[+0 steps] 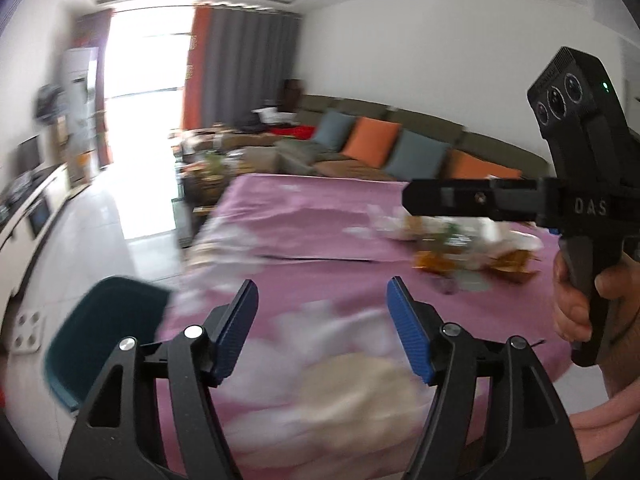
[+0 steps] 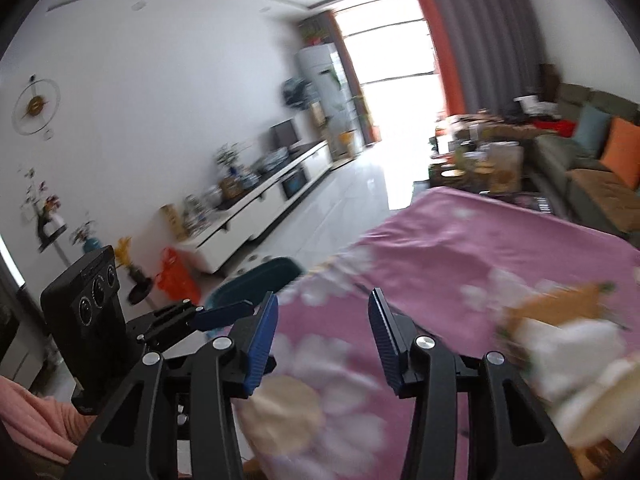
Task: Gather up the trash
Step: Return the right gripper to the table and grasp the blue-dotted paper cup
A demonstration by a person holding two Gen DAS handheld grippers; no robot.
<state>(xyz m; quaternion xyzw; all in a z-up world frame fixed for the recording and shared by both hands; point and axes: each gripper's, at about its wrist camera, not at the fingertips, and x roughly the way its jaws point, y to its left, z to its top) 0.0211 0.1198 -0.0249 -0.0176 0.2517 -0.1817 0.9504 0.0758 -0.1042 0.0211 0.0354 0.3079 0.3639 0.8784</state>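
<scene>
A blurred heap of trash (image 1: pixel 468 248), white tissue and orange wrappers, lies on the pink flowered tablecloth (image 1: pixel 312 216). In the right wrist view the same trash (image 2: pixel 568 336) sits at the right. A teal bin (image 1: pixel 104 332) stands off the table's left edge, and it also shows past the table corner in the right wrist view (image 2: pixel 256 280). My left gripper (image 1: pixel 322 284) hangs over the cloth near the bin, jaws open and empty. My right gripper (image 2: pixel 324 294) is open above the cloth with nothing between its blue pads (image 2: pixel 262 344).
A hand (image 1: pixel 576 300) holds the right tool's handle at the right edge. A long sofa (image 1: pixel 400 152) with orange and grey cushions runs behind the table. A white low cabinet (image 2: pixel 260 208) lines the left wall. An orange bag (image 2: pixel 176 276) sits on the tiled floor.
</scene>
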